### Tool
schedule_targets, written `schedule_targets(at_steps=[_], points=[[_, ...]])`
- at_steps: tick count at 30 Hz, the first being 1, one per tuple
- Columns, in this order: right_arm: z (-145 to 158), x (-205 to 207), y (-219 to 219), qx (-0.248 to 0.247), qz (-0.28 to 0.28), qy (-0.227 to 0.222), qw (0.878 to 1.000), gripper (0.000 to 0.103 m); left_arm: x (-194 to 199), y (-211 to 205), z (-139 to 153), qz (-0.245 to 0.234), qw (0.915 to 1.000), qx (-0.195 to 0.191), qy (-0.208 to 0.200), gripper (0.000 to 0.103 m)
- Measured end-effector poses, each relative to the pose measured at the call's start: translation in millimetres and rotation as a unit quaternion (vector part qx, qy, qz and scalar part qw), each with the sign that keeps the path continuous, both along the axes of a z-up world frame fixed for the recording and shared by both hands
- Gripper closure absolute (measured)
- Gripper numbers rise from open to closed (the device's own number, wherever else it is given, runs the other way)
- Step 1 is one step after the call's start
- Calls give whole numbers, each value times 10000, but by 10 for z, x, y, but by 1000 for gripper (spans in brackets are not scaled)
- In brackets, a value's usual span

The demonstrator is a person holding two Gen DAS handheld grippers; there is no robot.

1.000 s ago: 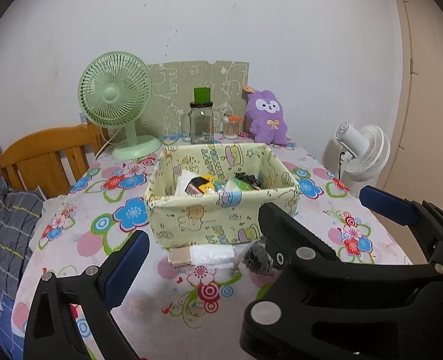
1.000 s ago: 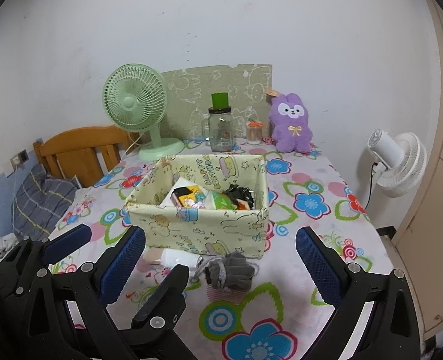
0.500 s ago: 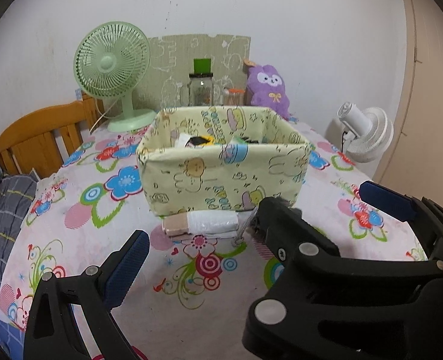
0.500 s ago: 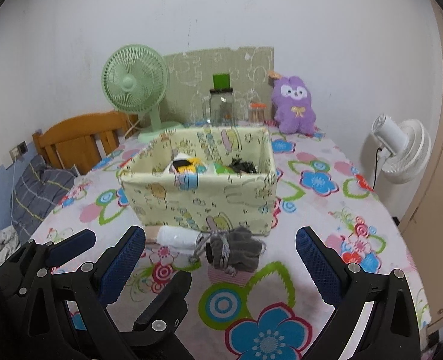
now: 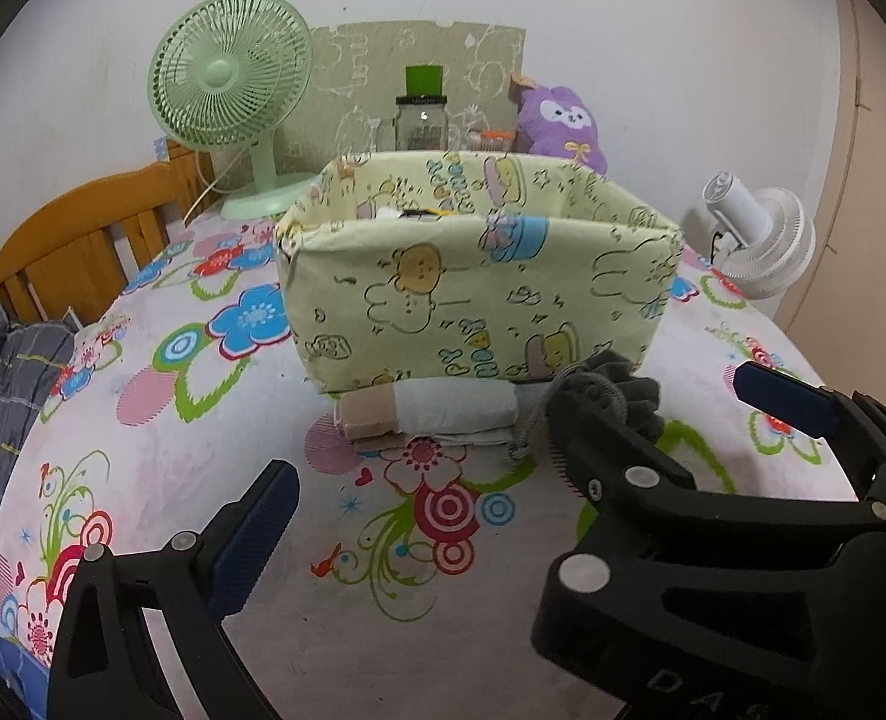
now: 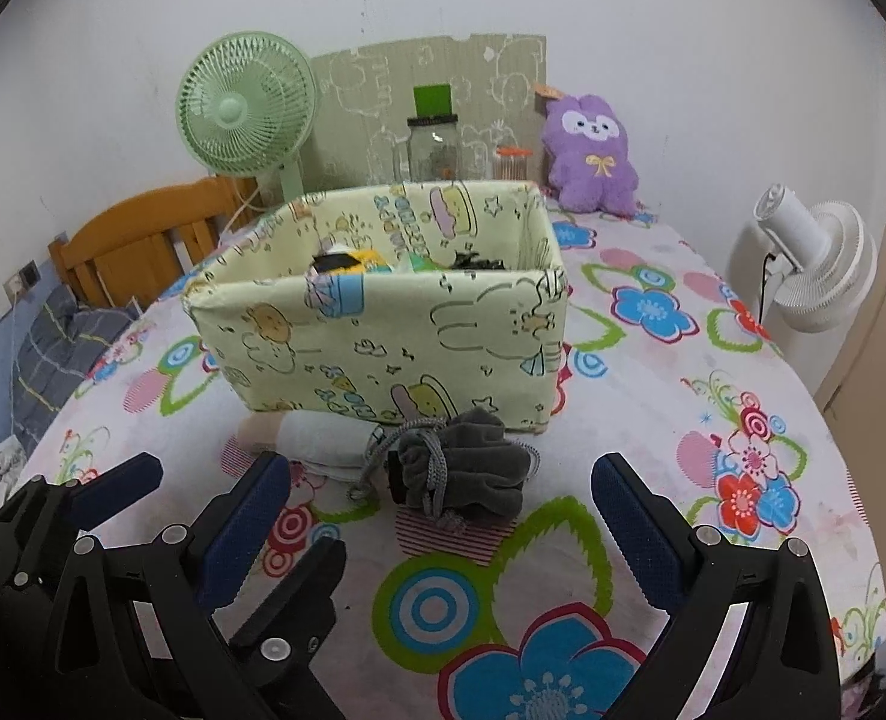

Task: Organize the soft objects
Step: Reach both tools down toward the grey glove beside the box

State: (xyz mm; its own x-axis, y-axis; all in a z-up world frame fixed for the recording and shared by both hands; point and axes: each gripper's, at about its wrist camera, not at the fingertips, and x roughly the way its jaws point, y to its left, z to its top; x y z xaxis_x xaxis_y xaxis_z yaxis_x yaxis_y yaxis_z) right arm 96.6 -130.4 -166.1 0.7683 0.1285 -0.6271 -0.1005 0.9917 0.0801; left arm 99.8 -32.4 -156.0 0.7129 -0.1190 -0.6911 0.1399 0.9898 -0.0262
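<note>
The grey drawstring pouch (image 6: pixel 464 468) lies slumped on the desk (image 6: pixel 653 420) straight ahead of the right claw (image 6: pixel 440 525), between the lines of its two blue pads, with its cord (image 6: pixel 377 456) trailing off toward the claw's left. It looks light and limp, likely to fold and sag when lifted, so the bunched body should give a surer hold than the thin cord, which could slip through the pads. Just to its left, ahead of the left claw (image 5: pixel 506 483), lies a rolled white cloth (image 5: pixel 443 414) with a tan band around one end; it too looks soft and light, and the middle of the roll seems the place to pinch so it does not unwind. Both things rest at the foot of the near wall of the pale green fabric bin (image 6: pixel 383 330), which stands just beyond them and already holds several items. Both claws are spread wide and hold nothing. Farther ahead, past the bin, stand a green table fan (image 6: pixel 245 114), a glass jar (image 6: pixel 434 147) and a purple plush toy (image 6: pixel 590 153) by the wall.
</note>
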Motion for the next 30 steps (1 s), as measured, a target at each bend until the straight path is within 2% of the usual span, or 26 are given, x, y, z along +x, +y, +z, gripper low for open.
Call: schedule_targets(at_steps=[8, 15, 24, 26, 28, 30], points=[[-128, 156, -22, 30, -57, 206, 9998, 2, 120, 39, -102, 92, 9998, 37, 179, 3], [-231, 276, -53, 67, -105, 419, 9990, 8, 215, 35, -174, 130, 9994, 102, 303, 3], [-328, 413, -72, 102, -113, 681, 9976, 20, 326, -4, -253, 158, 9987, 165, 451, 3], [-347, 431, -75, 157, -66, 738, 9971, 25, 334, -27, -270, 150, 9985, 193, 482, 3], [-360, 440, -74, 182, -21, 776, 9968, 35, 339, -36, -281, 143, 9984, 213, 504, 3], [-357, 429, -71, 138, -37, 745, 9971, 38, 342, -39, -277, 146, 9984, 227, 492, 3]])
